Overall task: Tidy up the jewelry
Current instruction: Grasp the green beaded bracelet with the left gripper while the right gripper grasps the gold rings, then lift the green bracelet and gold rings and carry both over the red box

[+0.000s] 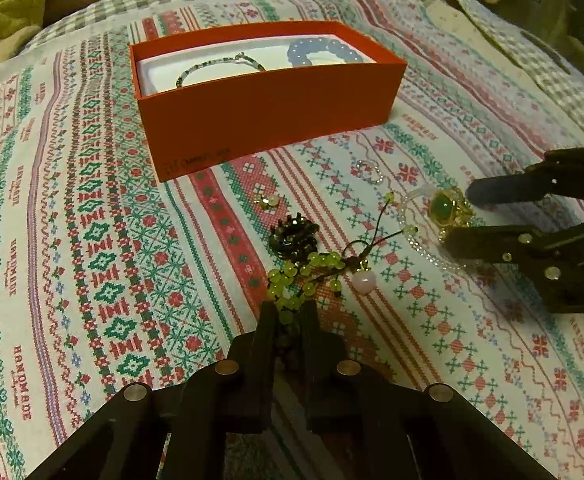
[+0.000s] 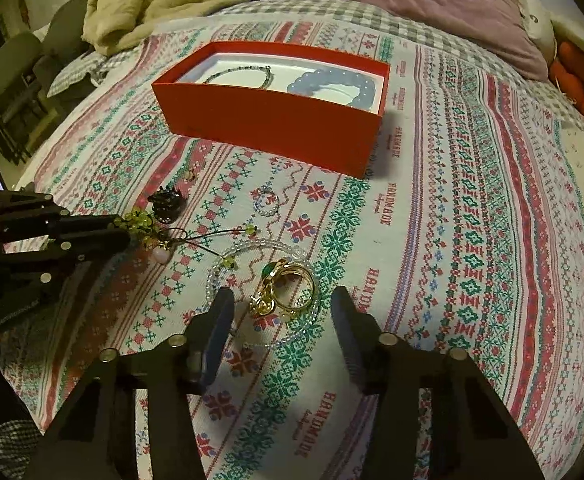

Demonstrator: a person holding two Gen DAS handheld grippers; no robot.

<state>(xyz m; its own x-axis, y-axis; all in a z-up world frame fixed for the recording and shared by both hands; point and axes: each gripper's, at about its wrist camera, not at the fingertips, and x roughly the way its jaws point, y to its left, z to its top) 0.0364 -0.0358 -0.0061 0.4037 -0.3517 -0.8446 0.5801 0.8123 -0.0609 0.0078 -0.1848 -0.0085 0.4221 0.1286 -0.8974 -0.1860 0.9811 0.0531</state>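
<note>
1. My left gripper (image 1: 287, 314) has its fingers drawn nearly together, pinched on the near end of the green bead bracelet (image 1: 304, 276), which trails away from the tips across the patterned bedspread (image 1: 71, 240); its dark cords and a pale pink bead (image 1: 364, 282) lie just beyond.
2. My right gripper (image 2: 281, 312) is spread wide with nothing between its fingers, one to each side of the gold ring with the green stone (image 2: 283, 286), touching neither side as far as I can tell.
3. That ring sits inside the loop of a clear bead bracelet (image 2: 215, 276) lying flat on the cloth.
4. Just beyond the green beads lies a dark bead cluster (image 1: 294, 234), and past it a small gold piece (image 1: 265, 201).
5. A thin ring of tiny pearl-like beads (image 2: 267, 202) lies between the clear loop and the box.
6. The red box (image 1: 267, 120) stands open farther back, holding a blue bead bracelet (image 1: 324, 52) at its right end and a slim dark-beaded strand (image 1: 219, 68) toward the left, well apart from the loose pieces.
</note>
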